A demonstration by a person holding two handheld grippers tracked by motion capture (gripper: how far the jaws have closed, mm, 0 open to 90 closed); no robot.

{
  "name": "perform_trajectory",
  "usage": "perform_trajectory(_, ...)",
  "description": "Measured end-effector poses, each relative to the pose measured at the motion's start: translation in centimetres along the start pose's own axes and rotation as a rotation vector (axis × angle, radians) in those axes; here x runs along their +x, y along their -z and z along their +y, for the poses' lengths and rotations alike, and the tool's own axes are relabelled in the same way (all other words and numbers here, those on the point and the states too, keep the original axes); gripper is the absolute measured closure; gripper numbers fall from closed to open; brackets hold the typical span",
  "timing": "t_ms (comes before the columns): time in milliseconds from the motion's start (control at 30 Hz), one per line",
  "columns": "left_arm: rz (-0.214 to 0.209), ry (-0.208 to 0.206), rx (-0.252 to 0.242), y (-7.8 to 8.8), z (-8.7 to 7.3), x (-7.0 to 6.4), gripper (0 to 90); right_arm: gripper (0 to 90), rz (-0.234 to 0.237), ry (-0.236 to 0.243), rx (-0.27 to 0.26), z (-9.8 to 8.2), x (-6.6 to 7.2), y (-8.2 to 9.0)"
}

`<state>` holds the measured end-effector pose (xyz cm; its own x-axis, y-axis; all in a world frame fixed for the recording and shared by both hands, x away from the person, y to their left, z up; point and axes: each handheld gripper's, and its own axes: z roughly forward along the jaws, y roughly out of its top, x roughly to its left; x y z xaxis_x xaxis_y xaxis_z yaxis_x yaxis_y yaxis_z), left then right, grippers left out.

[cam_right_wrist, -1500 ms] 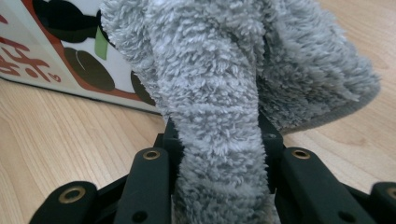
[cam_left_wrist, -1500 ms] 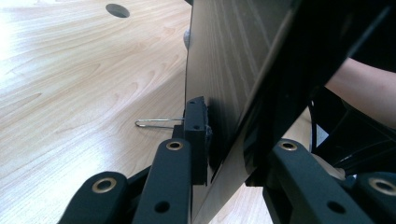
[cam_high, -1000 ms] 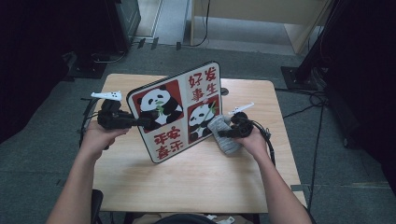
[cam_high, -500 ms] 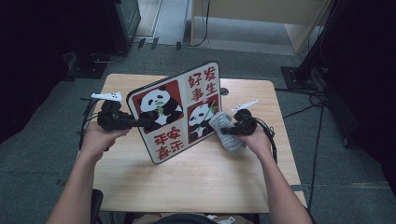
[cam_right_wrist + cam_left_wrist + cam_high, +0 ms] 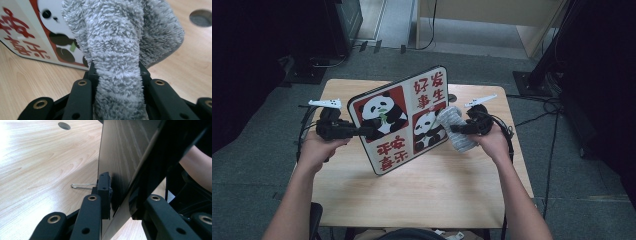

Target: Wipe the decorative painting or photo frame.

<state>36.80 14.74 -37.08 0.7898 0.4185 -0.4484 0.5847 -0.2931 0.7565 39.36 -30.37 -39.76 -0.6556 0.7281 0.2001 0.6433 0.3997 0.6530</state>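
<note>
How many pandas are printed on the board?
2. One panda is in the red square at the board's upper left, beside the left gripper. The other panda is in the lower right square, partly hidden by the grey cloth.

Light wood-grain worktop [image 5: 412, 192], rectangular, on grey carpet floor [image 5: 257, 150]. Round cable hole [image 5: 452, 97] in far edge, approx. centre; in left gripper view at top, in right gripper view at top right. Panda board [image 5: 399, 117] w/ lower edge resting on worktop near centre-left, tilted up, printed face toward near side; far corner raised. Thin wire stand [image 5: 82, 185] behind board, touching worktop. Near half of worktop bare wood.
</note>
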Motion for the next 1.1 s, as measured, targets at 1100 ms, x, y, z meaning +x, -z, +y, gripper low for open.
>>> perform_trajectory(1100,0.002,-0.021,0.003,0.0,0.1,0.1,76.9,67.5,0.010,0.138,-0.045,14.5,6.0,7.6)
